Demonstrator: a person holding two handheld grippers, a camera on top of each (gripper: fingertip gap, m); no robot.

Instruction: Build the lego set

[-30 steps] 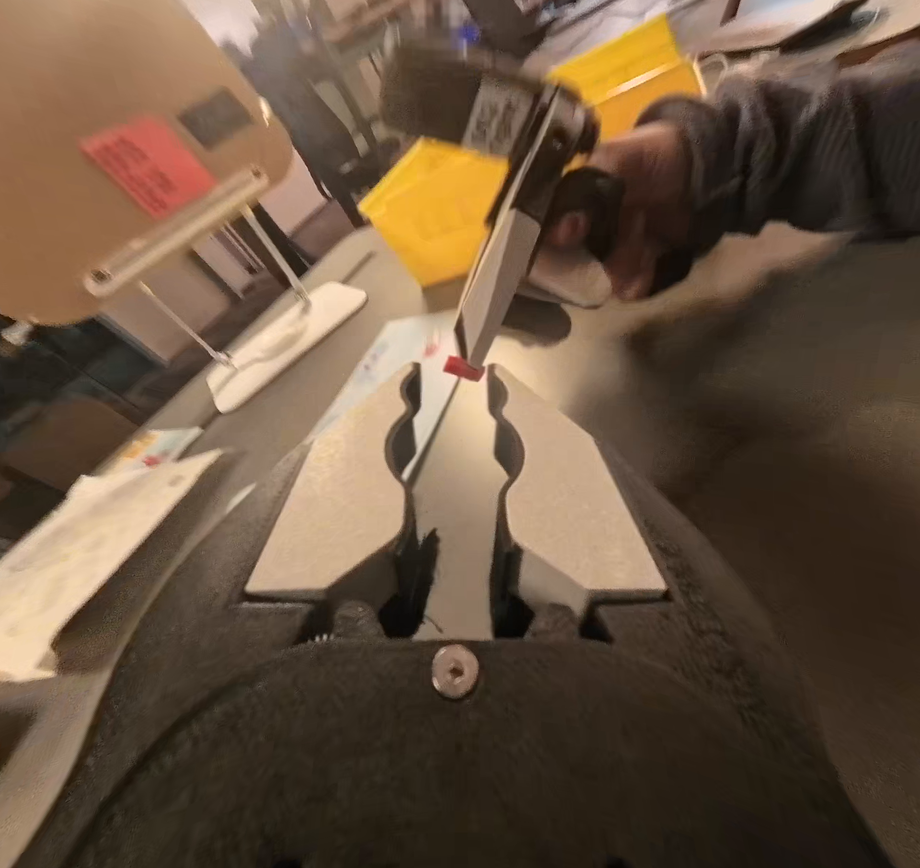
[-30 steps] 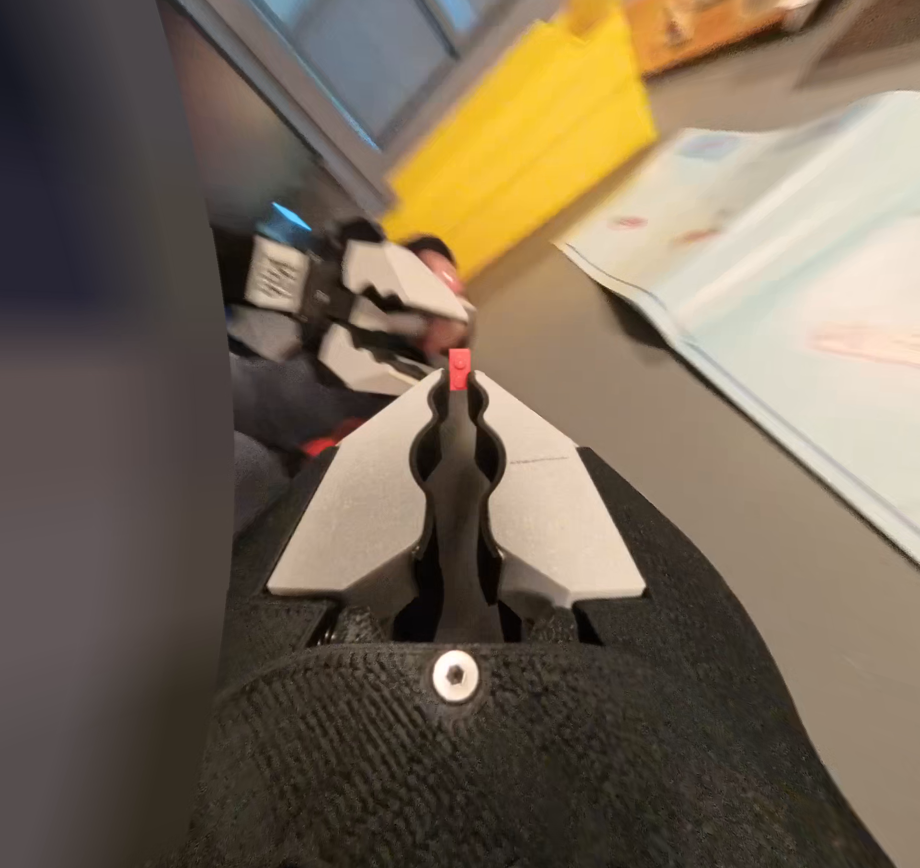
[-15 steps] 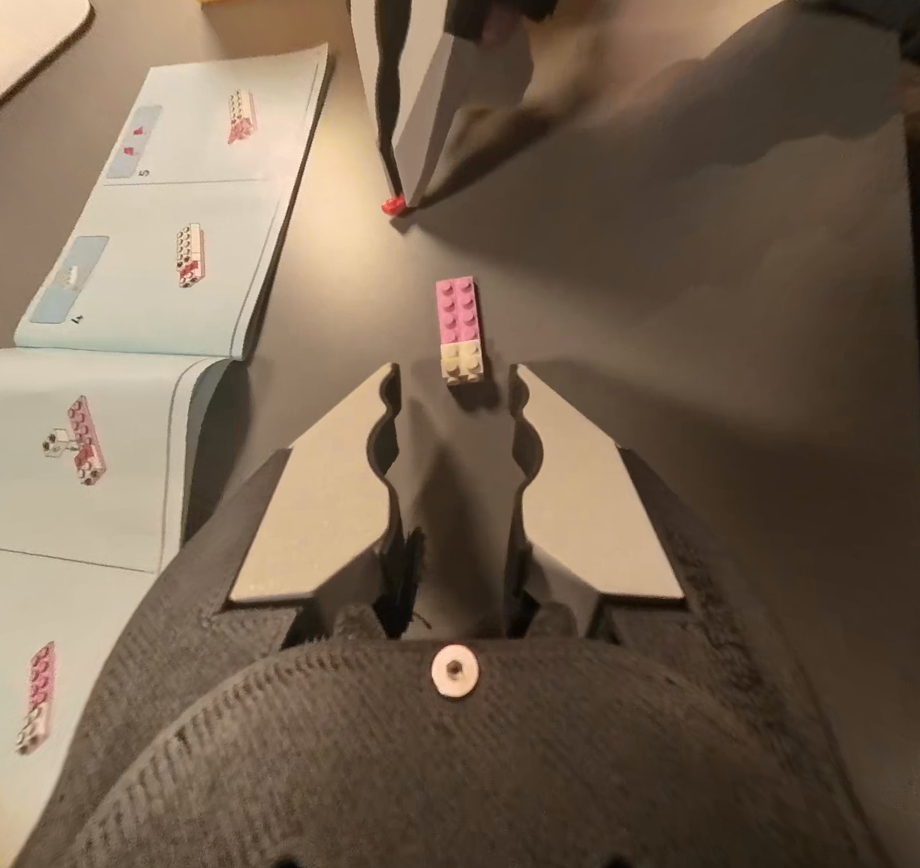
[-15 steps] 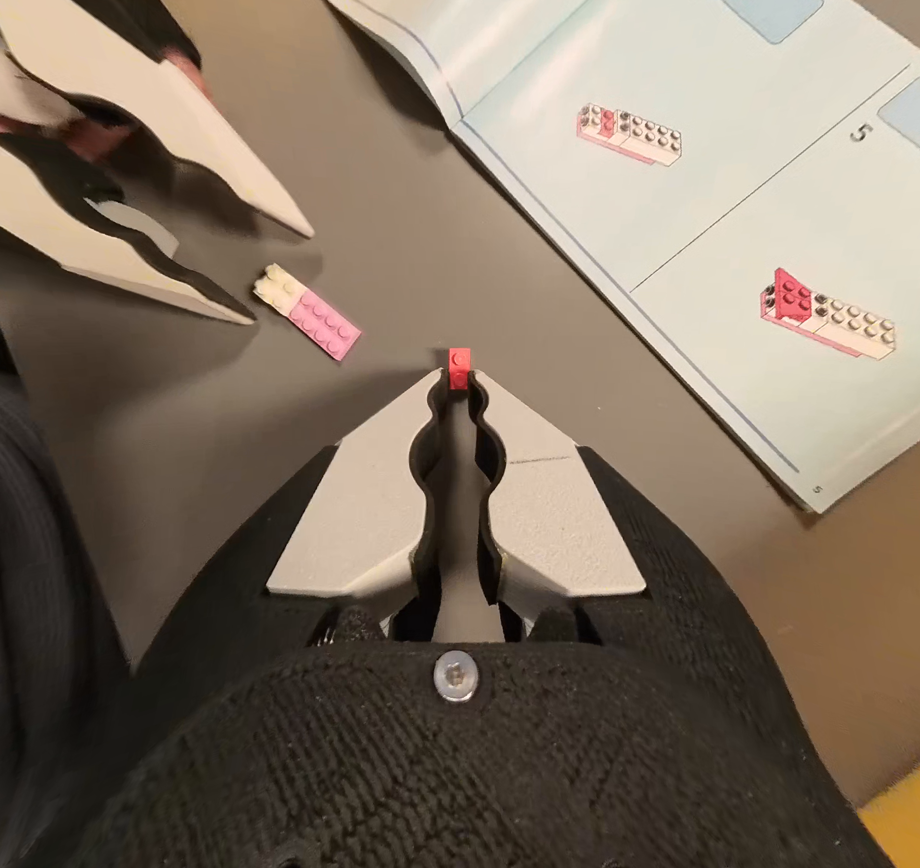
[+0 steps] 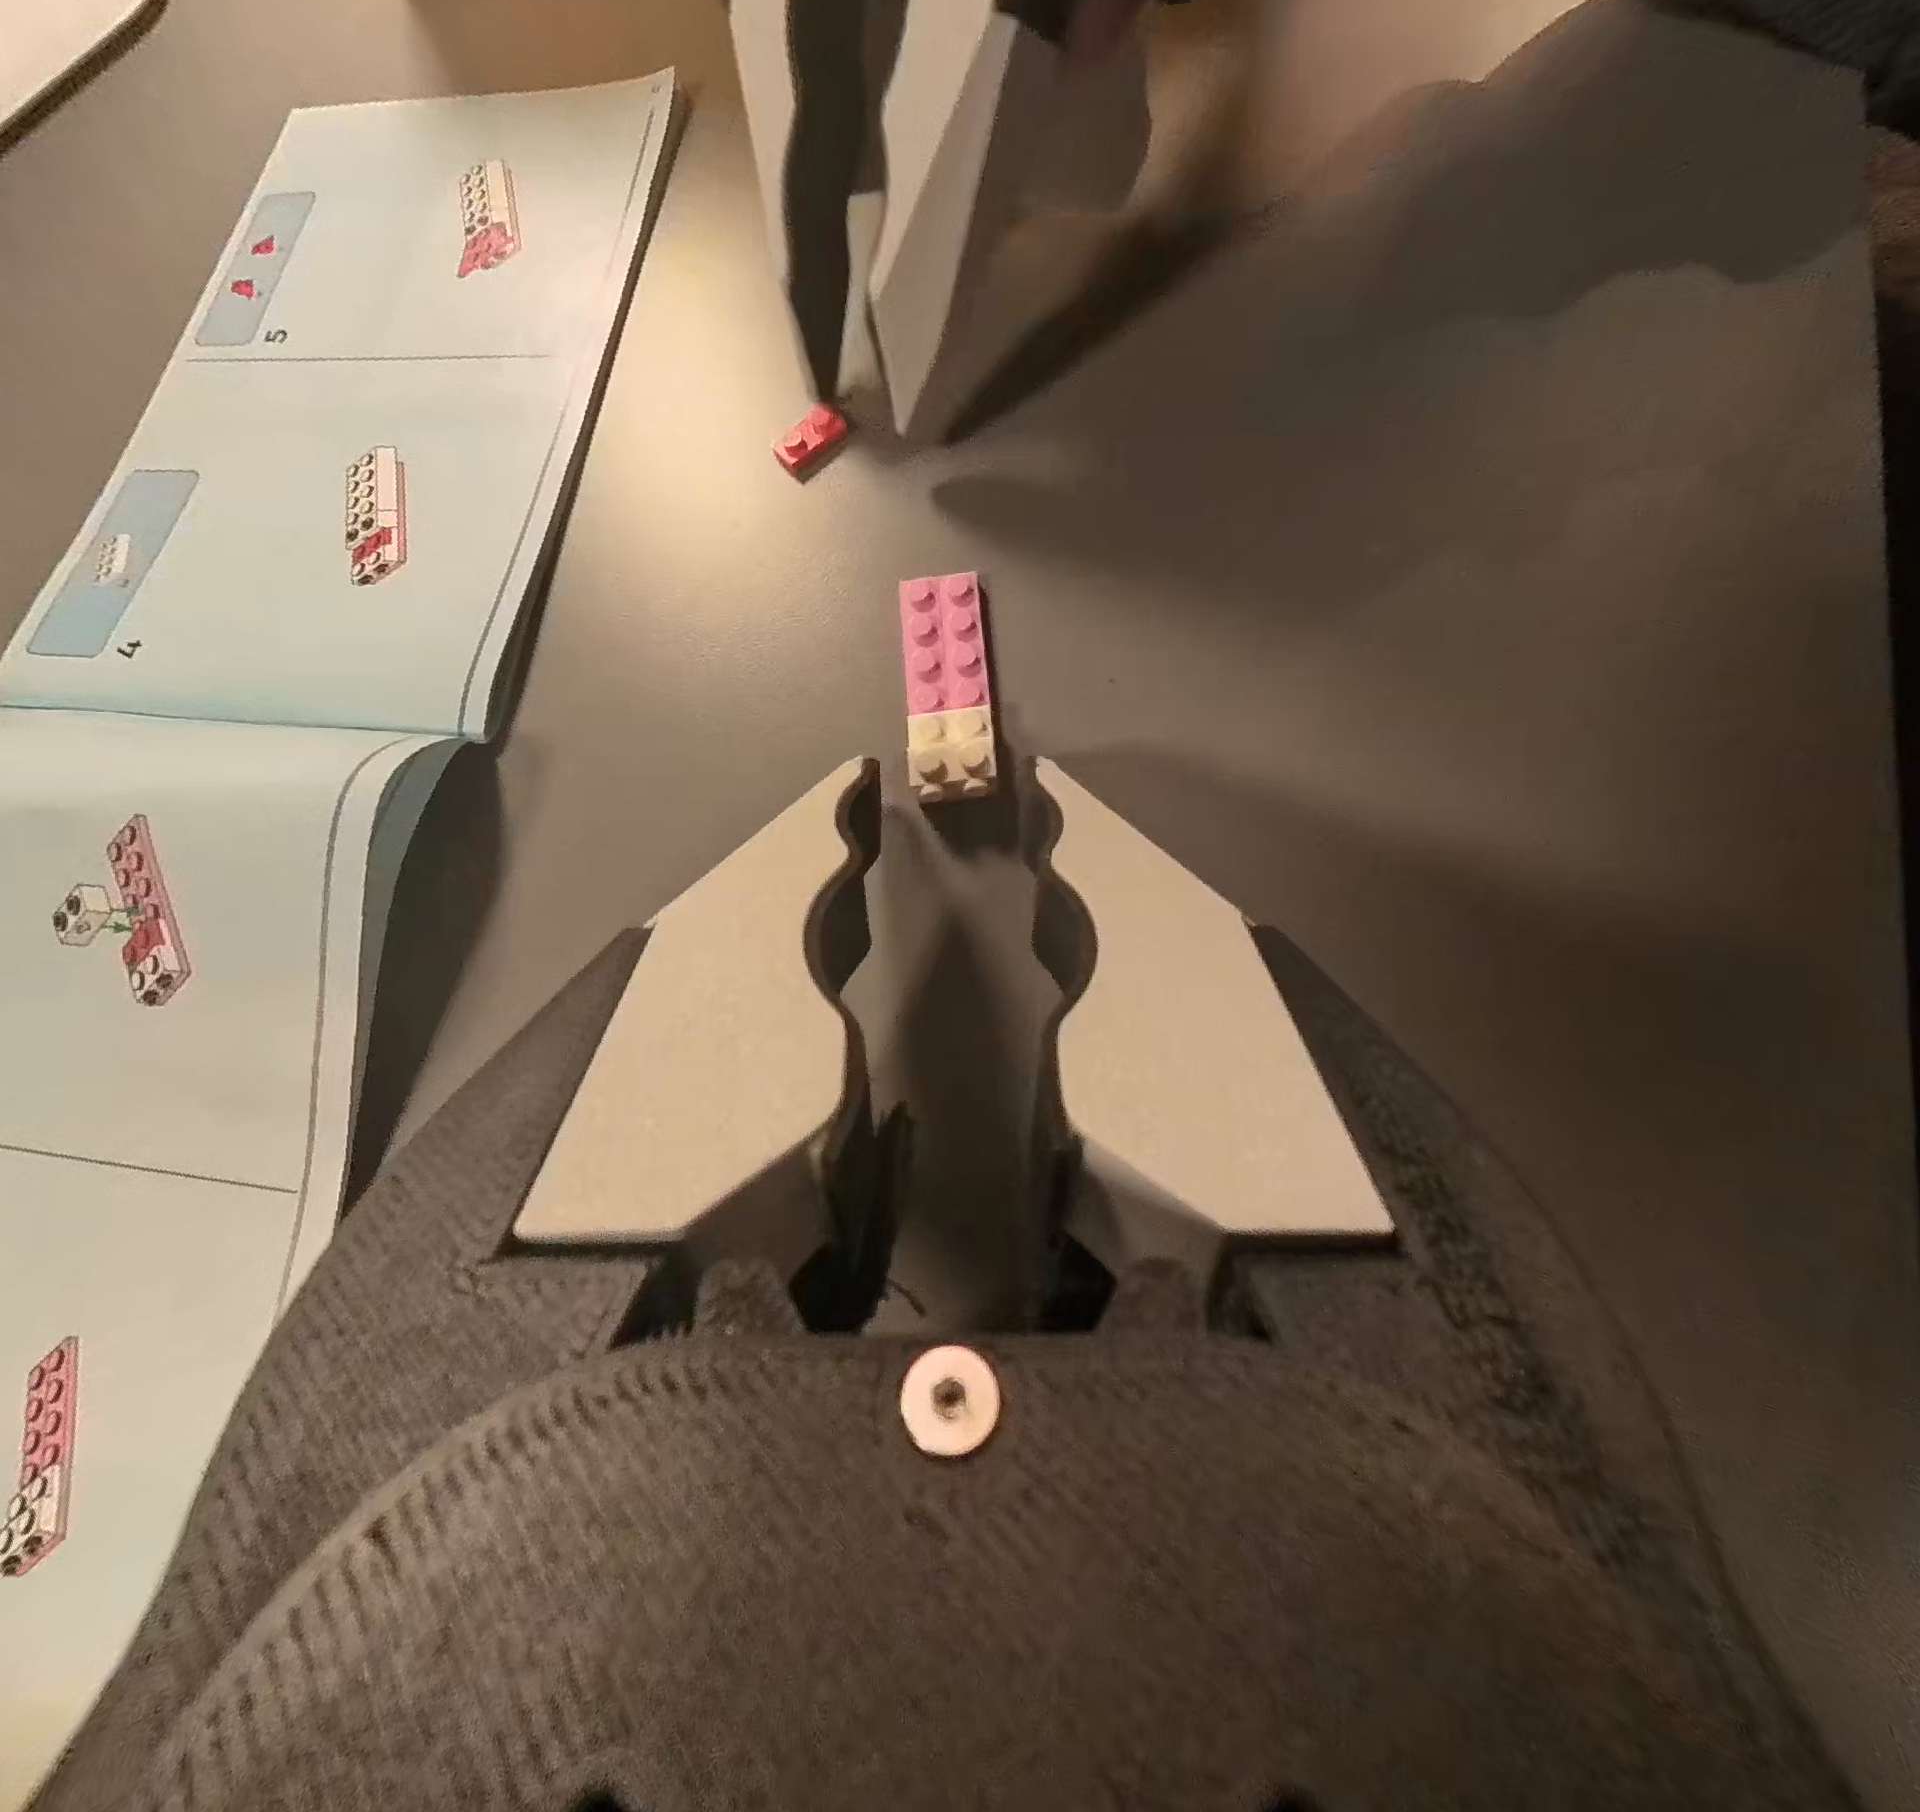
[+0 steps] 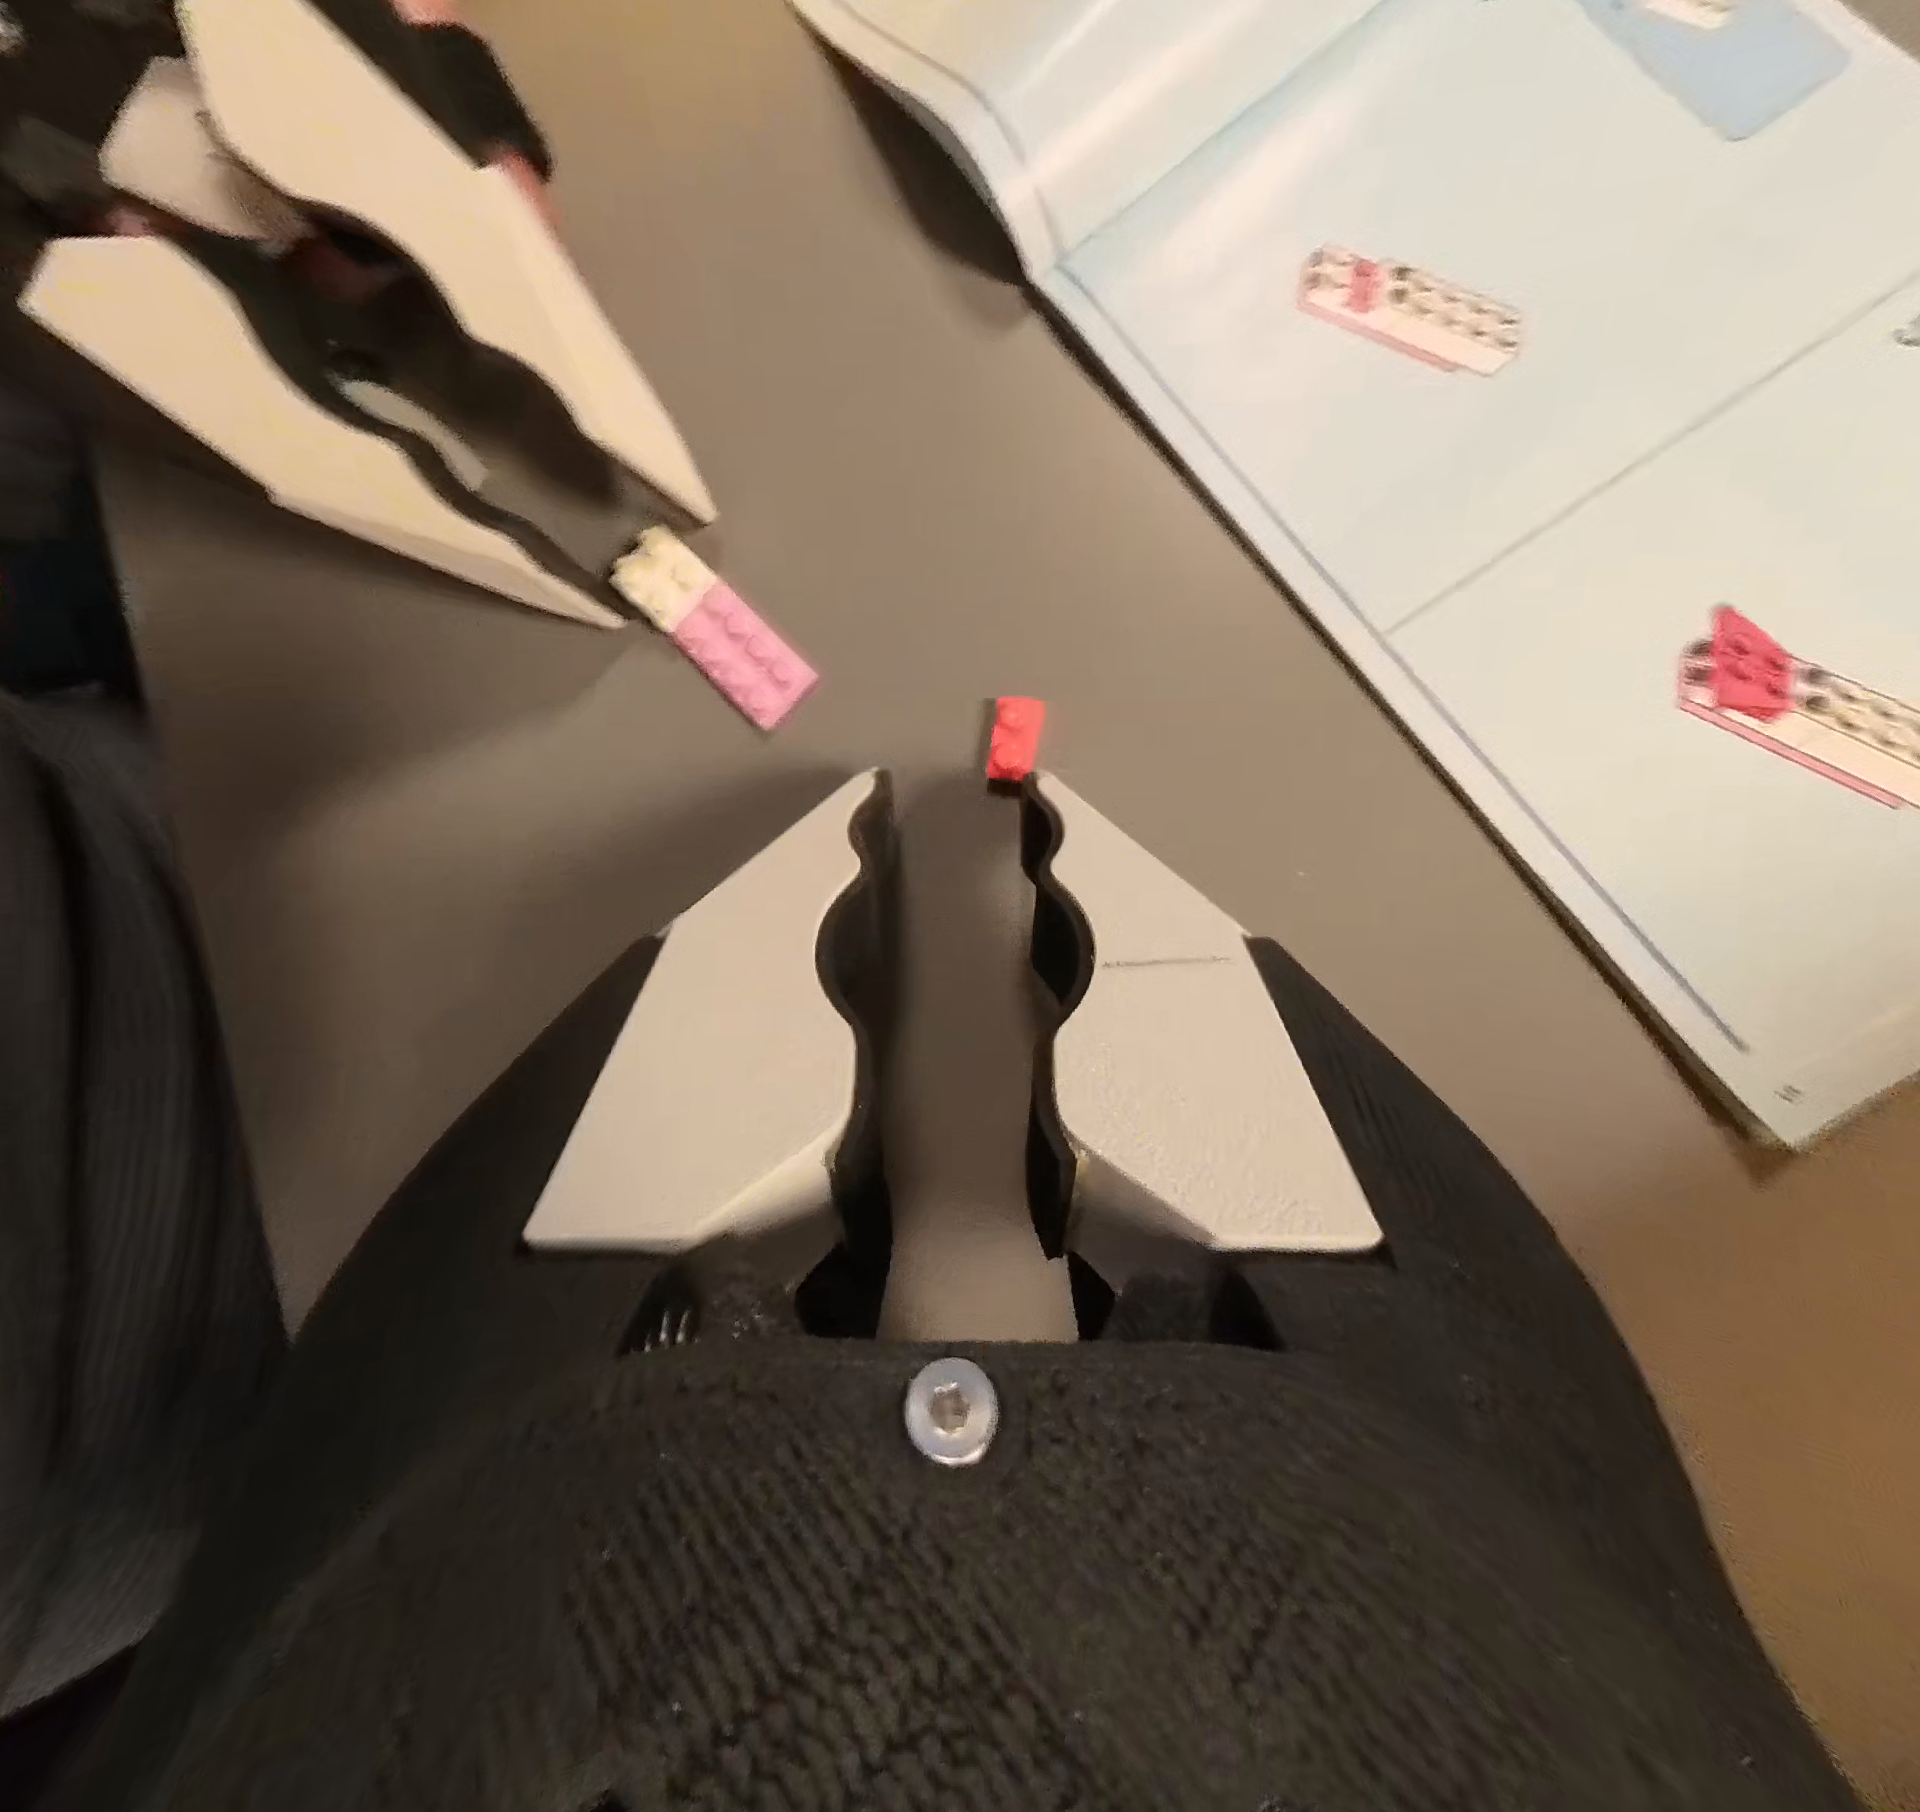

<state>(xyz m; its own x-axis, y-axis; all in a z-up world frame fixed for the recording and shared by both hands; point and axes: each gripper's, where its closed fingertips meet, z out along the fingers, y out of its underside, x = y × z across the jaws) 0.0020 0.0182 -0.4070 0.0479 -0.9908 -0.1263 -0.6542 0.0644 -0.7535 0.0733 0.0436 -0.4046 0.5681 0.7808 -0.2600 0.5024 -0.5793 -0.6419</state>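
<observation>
My left tongs (image 5: 954, 775), narrowly parted and holding nothing, flank the cream end of a pink-and-cream brick (image 5: 948, 687) on the tabletop (image 5: 1351, 723). My right tongs (image 6: 956, 786), likewise parted and unladen, stand with one tip just beside a small red brick (image 6: 1015, 739); an open booklet (image 6: 1507, 412) lies beyond it.

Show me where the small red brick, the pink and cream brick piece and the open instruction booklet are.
small red brick (image 6: 1016, 740): right wrist view, studded top.
pink and cream brick piece (image 5: 947, 656): left wrist view, pink part.
instruction booklet (image 5: 343, 432): left wrist view, open page.

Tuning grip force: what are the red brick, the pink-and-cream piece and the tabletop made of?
Red brick: looks like hard moulded plastic, crisp studs. Pink-and-cream piece: same plastic, low sheen. Tabletop: smooth matt grey-brown, probably laminate; can't confirm.
</observation>
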